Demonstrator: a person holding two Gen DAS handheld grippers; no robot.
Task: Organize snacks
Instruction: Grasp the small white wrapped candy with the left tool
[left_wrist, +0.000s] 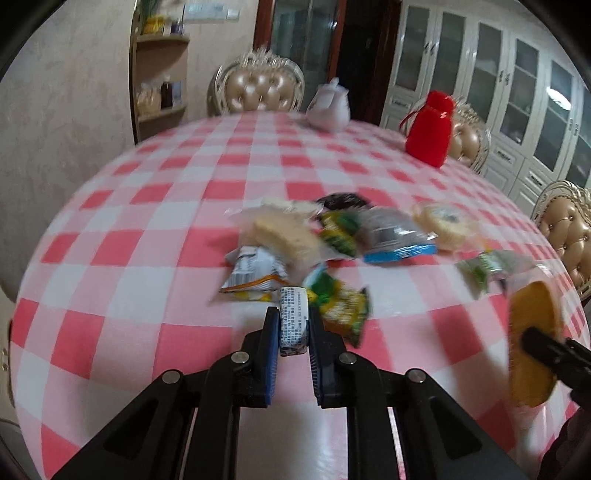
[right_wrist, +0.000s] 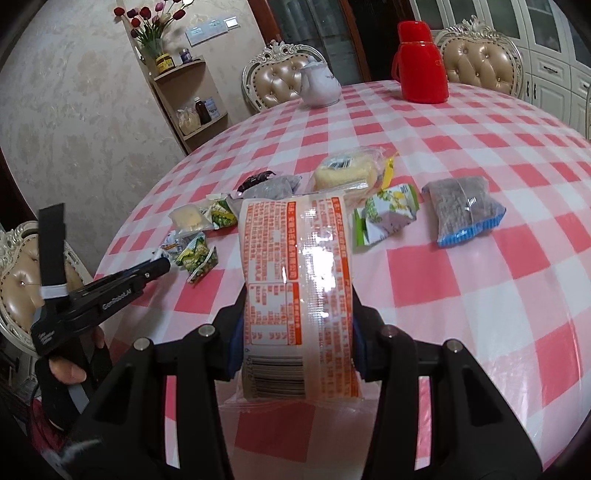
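Observation:
My left gripper (left_wrist: 293, 317) is shut on a small white snack bar with blue print (left_wrist: 293, 319), held just above the checked table (left_wrist: 129, 266); it also shows at the left of the right wrist view (right_wrist: 162, 264). My right gripper (right_wrist: 297, 295) is shut on a large orange-printed clear snack packet (right_wrist: 295, 280), seen edge-on at the right of the left wrist view (left_wrist: 533, 339). Several loose snacks lie mid-table: green packets (right_wrist: 197, 258), a pale cake (right_wrist: 343, 171), a blue-edged dark packet (right_wrist: 463, 206), a green-and-white packet (right_wrist: 388, 214).
A white teapot (right_wrist: 319, 86) and a red thermos (right_wrist: 421, 62) stand at the table's far side. Padded chairs (right_wrist: 480, 55) ring the table. A corner shelf (right_wrist: 192, 96) with jars and flowers stands at the back left; white cabinets (left_wrist: 517, 92) at the right.

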